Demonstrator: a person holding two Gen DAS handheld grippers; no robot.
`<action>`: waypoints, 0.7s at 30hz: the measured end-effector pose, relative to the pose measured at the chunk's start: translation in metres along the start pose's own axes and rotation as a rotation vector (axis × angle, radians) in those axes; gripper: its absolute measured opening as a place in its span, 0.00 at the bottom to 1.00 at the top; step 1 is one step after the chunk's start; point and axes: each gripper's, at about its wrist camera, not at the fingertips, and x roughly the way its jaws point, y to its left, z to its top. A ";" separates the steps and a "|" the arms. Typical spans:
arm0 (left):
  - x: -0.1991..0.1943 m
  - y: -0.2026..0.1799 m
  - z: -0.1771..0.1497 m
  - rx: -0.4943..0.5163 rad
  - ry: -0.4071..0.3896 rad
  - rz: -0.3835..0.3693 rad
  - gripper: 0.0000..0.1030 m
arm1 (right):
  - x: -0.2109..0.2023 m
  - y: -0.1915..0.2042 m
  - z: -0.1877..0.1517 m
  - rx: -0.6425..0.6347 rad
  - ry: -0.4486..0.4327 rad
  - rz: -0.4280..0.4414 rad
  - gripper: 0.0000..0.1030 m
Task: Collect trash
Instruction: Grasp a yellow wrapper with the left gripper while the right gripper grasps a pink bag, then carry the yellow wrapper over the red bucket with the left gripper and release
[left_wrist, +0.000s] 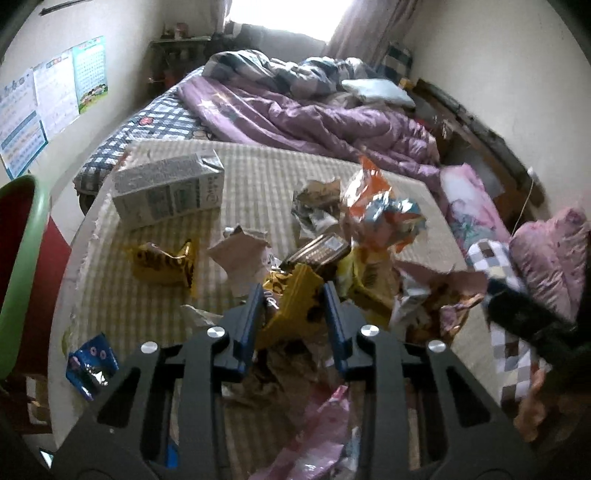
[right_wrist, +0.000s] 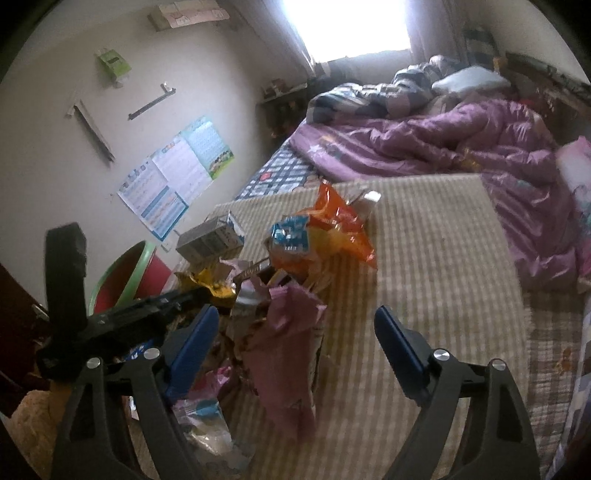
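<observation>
Now, left gripper (left_wrist: 293, 295): blue pads drawn in on a yellow wrapper (left_wrist: 295, 306) at the near edge of the trash heap, pinching it from both sides. Wrapper not yet lifted clear; crumpled brown paper lies just under it.

Right gripper (right_wrist: 295, 328): jaws spread wide, nothing pressed between them. A pink torn wrapper (right_wrist: 291, 343) stands in the gap, nearer the left pad; cannot tell whether it touches.

Heap sits on a striped mat (right_wrist: 424, 258) laid over the bed. Further out: orange snack bag (right_wrist: 340, 221), milk carton (left_wrist: 168, 190), a second yellow wrapper (left_wrist: 166, 262), blue packet (left_wrist: 92, 363) at the mat's edge. Green-rimmed bin (right_wrist: 122, 269) stands off the mat's left side.

Step in hand, as I judge it: pick-up. Next calls for lifting the yellow wrapper free of the pile and carrying it left to the bin, likely the drop point.
</observation>
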 end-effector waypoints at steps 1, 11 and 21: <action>-0.008 0.003 0.002 -0.019 -0.021 -0.008 0.31 | 0.004 -0.001 -0.001 0.003 0.019 0.010 0.81; -0.063 0.029 0.006 -0.091 -0.157 0.030 0.31 | 0.036 -0.006 -0.023 0.052 0.121 0.061 0.52; -0.104 0.094 0.006 -0.155 -0.244 0.115 0.31 | -0.016 0.017 -0.010 0.061 -0.059 -0.005 0.46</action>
